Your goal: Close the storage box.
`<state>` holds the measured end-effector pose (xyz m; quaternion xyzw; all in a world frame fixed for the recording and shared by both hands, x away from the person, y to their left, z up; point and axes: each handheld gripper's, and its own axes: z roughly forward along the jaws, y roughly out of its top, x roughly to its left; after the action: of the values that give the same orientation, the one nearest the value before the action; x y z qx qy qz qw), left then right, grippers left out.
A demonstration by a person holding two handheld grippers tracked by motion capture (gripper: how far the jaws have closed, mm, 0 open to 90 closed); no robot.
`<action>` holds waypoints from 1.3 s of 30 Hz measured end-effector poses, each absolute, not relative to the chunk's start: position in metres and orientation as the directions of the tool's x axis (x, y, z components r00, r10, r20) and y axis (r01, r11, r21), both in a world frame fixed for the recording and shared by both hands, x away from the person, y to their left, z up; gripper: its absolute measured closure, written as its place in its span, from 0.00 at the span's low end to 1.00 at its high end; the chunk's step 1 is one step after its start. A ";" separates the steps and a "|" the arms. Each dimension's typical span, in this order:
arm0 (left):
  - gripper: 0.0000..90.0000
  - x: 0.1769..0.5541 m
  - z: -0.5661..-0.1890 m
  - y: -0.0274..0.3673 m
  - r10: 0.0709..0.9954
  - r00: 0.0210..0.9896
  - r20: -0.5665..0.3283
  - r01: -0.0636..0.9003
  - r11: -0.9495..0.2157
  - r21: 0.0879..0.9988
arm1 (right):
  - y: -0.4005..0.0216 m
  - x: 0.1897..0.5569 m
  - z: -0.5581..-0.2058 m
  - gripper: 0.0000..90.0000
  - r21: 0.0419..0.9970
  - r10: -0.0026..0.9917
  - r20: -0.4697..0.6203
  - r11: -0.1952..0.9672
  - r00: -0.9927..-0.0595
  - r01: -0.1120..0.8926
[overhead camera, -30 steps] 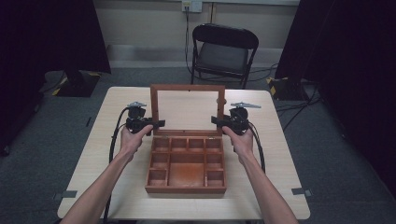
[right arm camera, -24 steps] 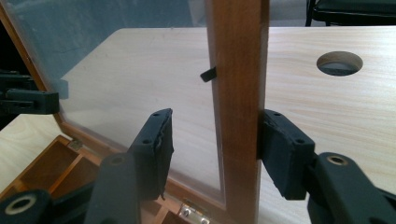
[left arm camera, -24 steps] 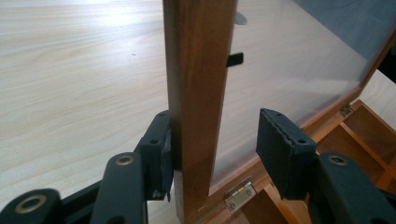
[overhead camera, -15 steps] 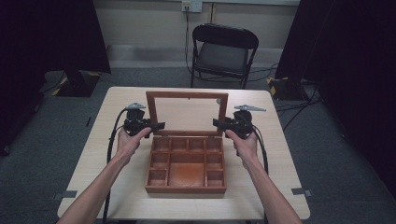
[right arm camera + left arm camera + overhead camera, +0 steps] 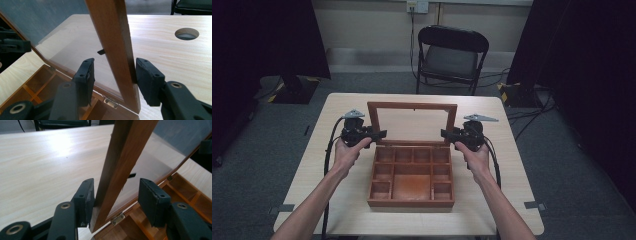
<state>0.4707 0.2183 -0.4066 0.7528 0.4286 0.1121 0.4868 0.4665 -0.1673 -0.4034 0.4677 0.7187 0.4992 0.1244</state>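
A wooden compartment box (image 5: 411,202) sits mid-table with its glass-paned lid (image 5: 412,105) raised and leaning over the box. My left gripper (image 5: 379,135) is open and straddles the lid's left side rail (image 5: 120,165). Its outer pad (image 5: 86,197) touches the wood, and the inner pad stands off it. My right gripper (image 5: 446,134) is open around the right side rail (image 5: 112,37), again with the outer pad (image 5: 146,80) against the rail. Brass hinges (image 5: 117,218) (image 5: 111,102) show below the jaws.
The pale wooden table (image 5: 512,175) has a round cable hole (image 5: 187,33) behind the lid on the right. A black folding chair (image 5: 452,55) stands beyond the far edge. Dark curtains flank the room.
The lid's top edge has dropped lower and come toward me in the high view. Both grippers have shifted slightly outward and nearer along with it.
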 end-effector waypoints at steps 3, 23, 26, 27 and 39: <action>0.53 0.468 -0.404 0.220 0.756 0.610 -0.239 0.528 -0.162 0.833 | -0.168 0.466 -0.403 0.56 0.834 0.795 0.291 0.063 -0.532 0.549; 0.65 0.451 -0.402 0.233 0.751 0.620 -0.226 0.513 -0.171 0.841 | -0.172 0.455 -0.402 0.55 0.832 0.791 0.297 0.061 -0.535 0.552; 0.64 0.450 -0.403 0.233 0.745 0.628 -0.225 0.518 -0.185 0.835 | -0.170 0.454 -0.401 0.54 0.832 0.798 0.293 0.058 -0.527 0.551; 0.64 0.449 -0.403 0.233 0.745 0.631 -0.218 0.512 -0.189 0.838 | -0.170 0.453 -0.401 0.53 0.832 0.798 0.295 0.056 -0.525 0.553; 0.58 0.444 -0.405 0.227 0.747 0.640 -0.180 0.507 -0.235 0.829 | -0.171 0.445 -0.401 0.51 0.820 0.795 0.278 0.096 -0.539 0.564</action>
<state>0.4435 0.2272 -0.4047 0.7753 0.4044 0.1281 0.4679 0.4446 -0.1711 -0.4010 0.4650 0.7306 0.4857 0.1191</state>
